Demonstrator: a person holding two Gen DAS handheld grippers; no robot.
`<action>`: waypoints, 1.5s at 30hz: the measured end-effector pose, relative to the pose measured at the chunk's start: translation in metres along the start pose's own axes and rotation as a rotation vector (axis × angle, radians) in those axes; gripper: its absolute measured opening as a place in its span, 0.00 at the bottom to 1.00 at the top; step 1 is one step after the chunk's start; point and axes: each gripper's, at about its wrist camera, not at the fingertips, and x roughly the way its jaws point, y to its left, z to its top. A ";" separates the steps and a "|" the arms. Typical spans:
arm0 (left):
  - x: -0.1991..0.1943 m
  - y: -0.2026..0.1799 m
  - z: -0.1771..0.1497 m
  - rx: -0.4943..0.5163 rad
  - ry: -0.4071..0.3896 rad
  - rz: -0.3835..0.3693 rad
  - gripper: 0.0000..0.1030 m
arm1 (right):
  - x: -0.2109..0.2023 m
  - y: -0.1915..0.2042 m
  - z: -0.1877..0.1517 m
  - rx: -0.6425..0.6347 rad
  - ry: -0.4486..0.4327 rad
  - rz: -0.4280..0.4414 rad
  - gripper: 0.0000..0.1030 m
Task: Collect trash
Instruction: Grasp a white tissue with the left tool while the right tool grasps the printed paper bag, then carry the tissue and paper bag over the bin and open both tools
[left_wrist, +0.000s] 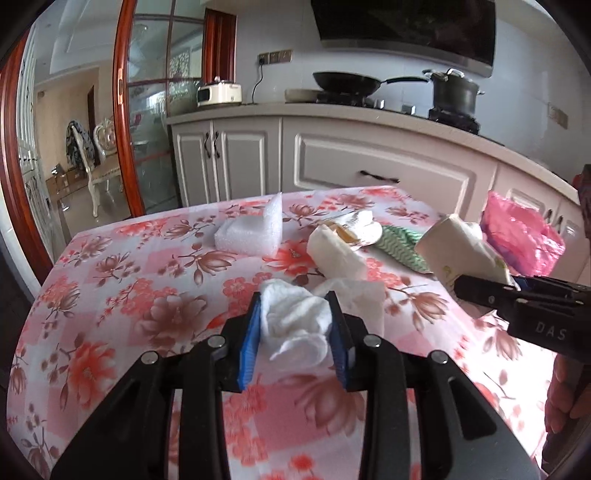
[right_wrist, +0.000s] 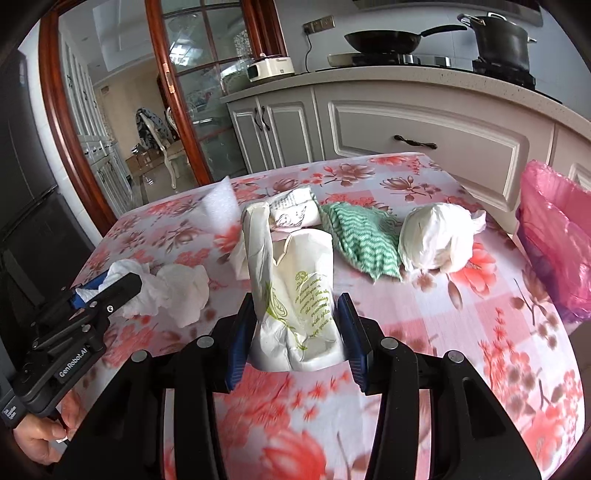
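Note:
My left gripper (left_wrist: 295, 306) is shut on a crumpled white tissue (left_wrist: 295, 321) just above the floral tablecloth (left_wrist: 129, 266); it shows in the right wrist view (right_wrist: 107, 288) at the left. My right gripper (right_wrist: 295, 310) is shut on a crumpled white paper bag with green print (right_wrist: 295, 295) and holds it upright; the bag shows in the left wrist view (left_wrist: 461, 251). A second tissue (right_wrist: 184, 291) lies beside the left gripper. A pink bin bag (right_wrist: 554, 236) hangs at the table's right edge.
On the table lie a white foam block (left_wrist: 251, 232), a paper wrapper (right_wrist: 295, 210), a green zigzag cloth (right_wrist: 365, 236) and a white knotted bag (right_wrist: 436, 240). Kitchen cabinets (left_wrist: 369, 162) and a stove with pans stand behind.

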 end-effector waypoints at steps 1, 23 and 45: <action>-0.006 -0.001 -0.002 0.002 -0.005 -0.003 0.34 | -0.003 0.001 -0.002 -0.003 -0.002 0.000 0.42; -0.071 -0.057 0.001 0.080 -0.134 -0.084 0.28 | -0.086 -0.007 -0.015 -0.041 -0.138 -0.071 0.42; -0.006 -0.211 0.082 0.190 -0.218 -0.342 0.28 | -0.132 -0.148 0.016 0.096 -0.288 -0.336 0.42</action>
